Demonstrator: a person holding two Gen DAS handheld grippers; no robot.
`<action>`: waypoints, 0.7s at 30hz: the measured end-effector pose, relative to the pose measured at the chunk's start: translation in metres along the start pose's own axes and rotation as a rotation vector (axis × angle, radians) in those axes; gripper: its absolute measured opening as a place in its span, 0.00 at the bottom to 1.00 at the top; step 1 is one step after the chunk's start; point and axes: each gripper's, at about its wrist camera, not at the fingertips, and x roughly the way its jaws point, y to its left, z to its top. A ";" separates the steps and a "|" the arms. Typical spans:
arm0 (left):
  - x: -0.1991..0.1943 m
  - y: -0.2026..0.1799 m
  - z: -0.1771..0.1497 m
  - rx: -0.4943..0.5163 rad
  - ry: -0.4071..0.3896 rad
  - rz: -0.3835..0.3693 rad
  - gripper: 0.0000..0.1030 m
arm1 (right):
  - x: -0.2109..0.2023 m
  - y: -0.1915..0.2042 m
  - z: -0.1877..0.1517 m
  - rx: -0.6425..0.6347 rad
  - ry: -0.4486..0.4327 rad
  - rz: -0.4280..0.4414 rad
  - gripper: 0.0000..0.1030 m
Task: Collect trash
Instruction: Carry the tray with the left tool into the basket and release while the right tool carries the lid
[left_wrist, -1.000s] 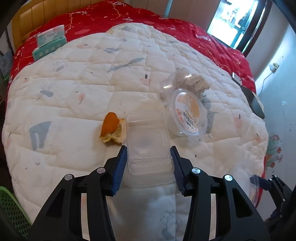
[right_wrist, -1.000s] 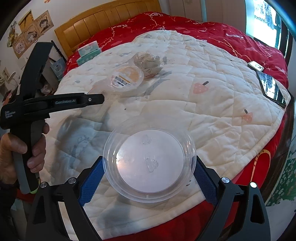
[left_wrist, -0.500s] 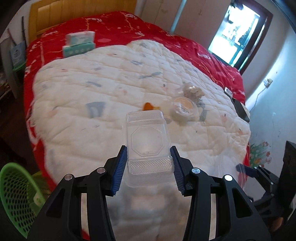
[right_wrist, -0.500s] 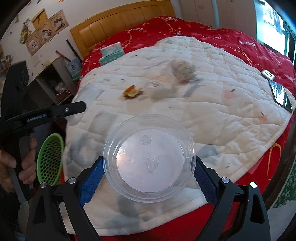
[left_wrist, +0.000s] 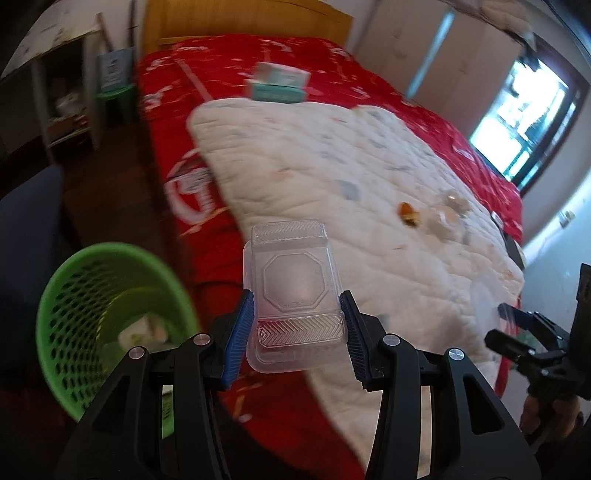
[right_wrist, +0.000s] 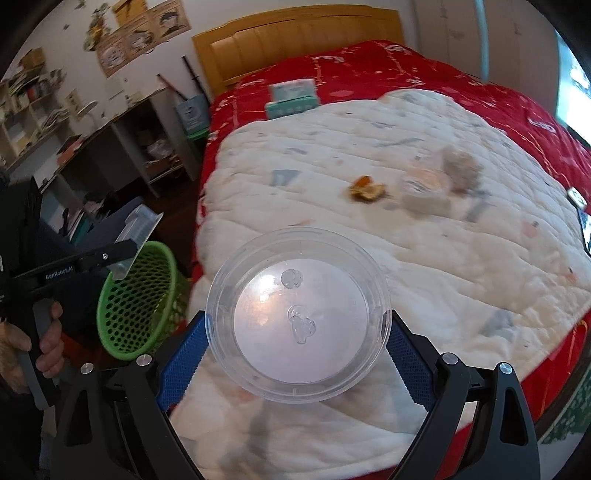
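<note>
Clear plastic fills both of your grips. Your left gripper (left_wrist: 297, 325) has its blue pads clamped on the sides of a rectangular clamshell box (left_wrist: 293, 288), which juts forward past the edge of the bed (left_wrist: 229, 229), beside the green mesh basket (left_wrist: 62, 295) on the floor. From the right wrist view that box shows as a tilted flap right over the basket's rim. Some white scraps already lie in the basket's bottom.

Your right gripper (right_wrist: 297, 339) is closed on a round transparent lid (right_wrist: 297, 325) — held flat, over the near part of the white quilt (right_wrist: 461, 266). Further back on the quilt sit an orange peel (right_wrist: 365, 188), a small plastic cup (right_wrist: 424, 186) just beside it and a crumpled wad (right_wrist: 461, 166) touching the cup — all blurred. A teal tissue box (right_wrist: 291, 98) rests on the red cover near the headboard. Your hand (right_wrist: 33, 343) wraps the left gripper's handle.
</note>
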 end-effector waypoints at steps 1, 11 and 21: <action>-0.004 0.012 -0.004 -0.019 -0.004 0.015 0.45 | 0.002 0.006 0.001 -0.010 0.004 0.006 0.86; -0.027 0.111 -0.033 -0.191 0.009 0.139 0.45 | 0.018 0.057 0.010 -0.097 0.024 0.063 0.86; -0.011 0.176 -0.060 -0.300 0.099 0.235 0.46 | 0.030 0.090 0.011 -0.152 0.049 0.097 0.86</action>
